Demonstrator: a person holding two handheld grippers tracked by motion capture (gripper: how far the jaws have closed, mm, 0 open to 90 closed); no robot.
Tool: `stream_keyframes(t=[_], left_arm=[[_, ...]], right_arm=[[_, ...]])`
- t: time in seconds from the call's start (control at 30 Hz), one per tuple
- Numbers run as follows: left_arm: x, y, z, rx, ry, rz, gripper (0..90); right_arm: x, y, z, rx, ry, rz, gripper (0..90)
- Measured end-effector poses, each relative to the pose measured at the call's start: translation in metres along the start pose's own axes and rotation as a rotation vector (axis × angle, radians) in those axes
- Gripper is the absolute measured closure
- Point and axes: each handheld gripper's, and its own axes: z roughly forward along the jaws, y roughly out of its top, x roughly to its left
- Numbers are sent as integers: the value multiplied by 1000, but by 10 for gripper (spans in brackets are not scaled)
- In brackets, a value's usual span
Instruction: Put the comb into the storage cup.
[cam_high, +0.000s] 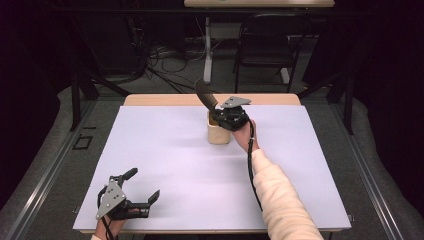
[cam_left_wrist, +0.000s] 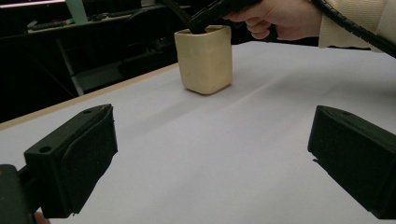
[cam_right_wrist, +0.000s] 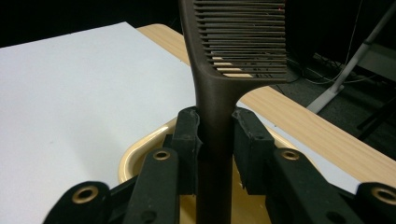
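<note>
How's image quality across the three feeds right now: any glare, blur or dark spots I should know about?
High view: even light on the white table, no glare, surroundings very dark. Left gripper view: the near fingers look soft, the cup is sharper. Right gripper view: the comb and right gripper are sharp, the background dim; the cup rim shines faintly.

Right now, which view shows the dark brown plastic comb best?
The right gripper view: the dark brown plastic comb appears close, teeth clear, clamped by the right gripper. In the high view it is small; in the left gripper view, just a dark sliver.
</note>
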Motion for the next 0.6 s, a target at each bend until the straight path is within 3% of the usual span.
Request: stream_keyframes(t=[0.6], left_arm=[[0, 0, 0, -1, 1, -1, 13]], right_arm=[[-1, -2, 3, 47, 8, -6, 715]])
